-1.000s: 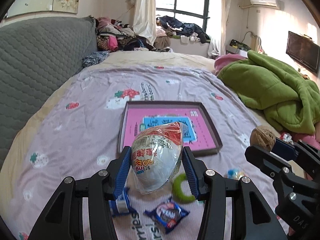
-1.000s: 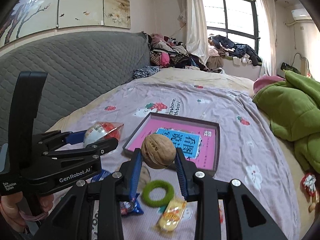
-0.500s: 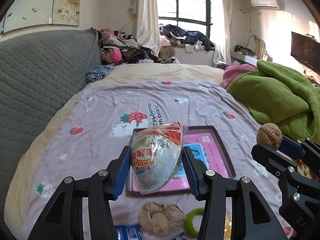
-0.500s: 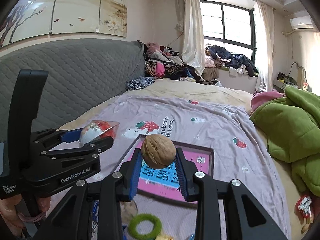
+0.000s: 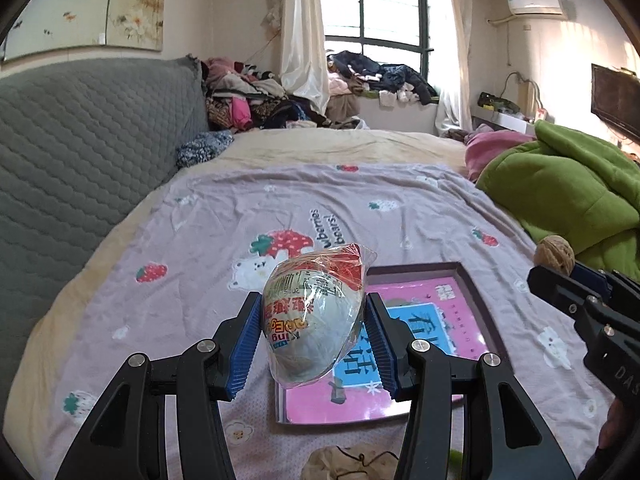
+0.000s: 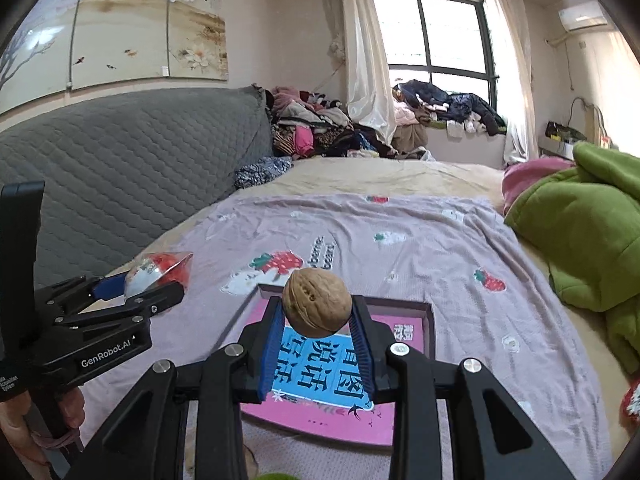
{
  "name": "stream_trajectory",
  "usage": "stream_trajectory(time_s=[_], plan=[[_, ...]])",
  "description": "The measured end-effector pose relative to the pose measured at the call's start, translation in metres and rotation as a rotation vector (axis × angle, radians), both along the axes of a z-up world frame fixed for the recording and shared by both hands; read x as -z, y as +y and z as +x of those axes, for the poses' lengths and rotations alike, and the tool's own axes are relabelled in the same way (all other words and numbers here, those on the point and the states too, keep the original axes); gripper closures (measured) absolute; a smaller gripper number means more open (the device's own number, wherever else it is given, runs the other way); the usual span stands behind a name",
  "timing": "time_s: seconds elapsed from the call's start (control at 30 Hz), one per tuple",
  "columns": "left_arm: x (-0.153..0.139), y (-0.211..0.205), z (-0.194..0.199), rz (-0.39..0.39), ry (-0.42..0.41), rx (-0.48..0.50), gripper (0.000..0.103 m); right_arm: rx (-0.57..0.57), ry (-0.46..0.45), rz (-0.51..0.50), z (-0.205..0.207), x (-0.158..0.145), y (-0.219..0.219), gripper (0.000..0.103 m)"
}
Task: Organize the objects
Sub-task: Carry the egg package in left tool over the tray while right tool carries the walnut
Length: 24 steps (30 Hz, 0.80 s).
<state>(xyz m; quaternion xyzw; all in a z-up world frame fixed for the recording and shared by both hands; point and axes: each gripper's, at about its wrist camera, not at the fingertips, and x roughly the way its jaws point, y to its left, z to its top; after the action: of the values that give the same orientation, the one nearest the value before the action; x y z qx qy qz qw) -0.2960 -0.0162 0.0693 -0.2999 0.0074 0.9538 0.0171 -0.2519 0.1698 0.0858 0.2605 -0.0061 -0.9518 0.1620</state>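
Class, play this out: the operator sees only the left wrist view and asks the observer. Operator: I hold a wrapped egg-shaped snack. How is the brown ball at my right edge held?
Observer: It is a walnut, clamped between the right gripper's blue pads.
Operator: What is under it?
Observer: The pink tray with a blue label, on the bed.
Operator: Who holds my gripper?
Observer: A hand grips the left gripper's handle at the frame's lower left.
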Motion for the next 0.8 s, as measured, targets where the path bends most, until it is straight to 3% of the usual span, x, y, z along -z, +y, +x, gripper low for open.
stream_trajectory(time_s=[0.13,0.53,0.8], plan=[[0.032,-0.004,-0.015,0.03,-0.035,-0.006,0.05,0.019,-0.036,0.0,-0.014,0.027,0.006,0.069],[0.114,0.011,-0.051,0.003,-0.156,0.044,0.05,0.068,-0.141,0.057,-0.039,0.095,0.017,0.069],[0.134,0.012,-0.058,-0.016,-0.196,0.044,0.05,0.097,-0.211,0.15,-0.058,0.129,0.009,0.069]])
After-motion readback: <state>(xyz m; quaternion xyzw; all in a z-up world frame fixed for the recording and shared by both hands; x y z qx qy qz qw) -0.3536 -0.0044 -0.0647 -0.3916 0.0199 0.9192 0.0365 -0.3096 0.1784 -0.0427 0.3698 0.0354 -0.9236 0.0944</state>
